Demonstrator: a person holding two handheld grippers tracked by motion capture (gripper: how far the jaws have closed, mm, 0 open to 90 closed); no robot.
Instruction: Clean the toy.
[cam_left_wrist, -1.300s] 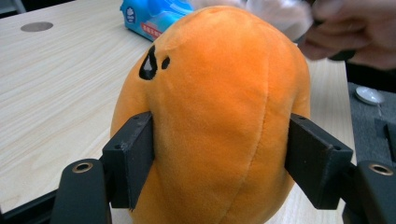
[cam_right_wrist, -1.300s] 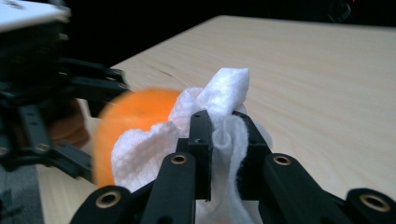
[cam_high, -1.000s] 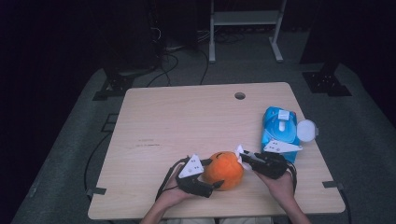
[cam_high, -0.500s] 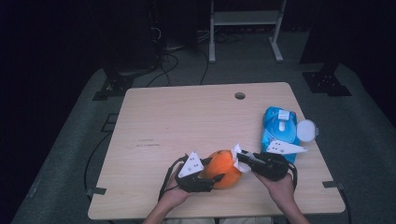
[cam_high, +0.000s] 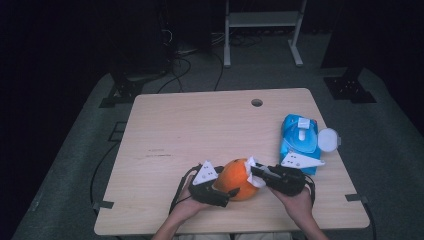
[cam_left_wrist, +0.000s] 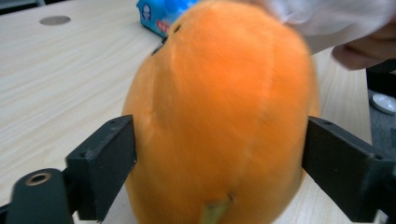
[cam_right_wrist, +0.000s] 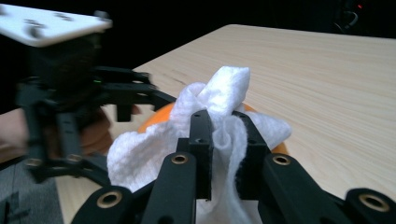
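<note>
Left gripper view: my left gripper (cam_left_wrist: 219, 163) clamps a fuzzy orange plush ball (cam_left_wrist: 219, 112), one jaw on each flank. Right gripper (cam_right_wrist: 223, 135) pinches a bunched white textured wipe (cam_right_wrist: 224, 93) between nearly closed jaws, wipe pressed on the ball's top. Beyond my right fingers: glossy blue wipe pack (cam_high: 299, 142), round white lid open, on the pale wood-grain table (cam_high: 200, 125).

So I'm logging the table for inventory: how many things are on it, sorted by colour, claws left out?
Orange: 1, the round orange plush fruit
Blue: 1, the blue plastic wet-wipe pack
White: 2, the crumpled white wipe and the round white lid at the pack's side
Total: 4
</note>
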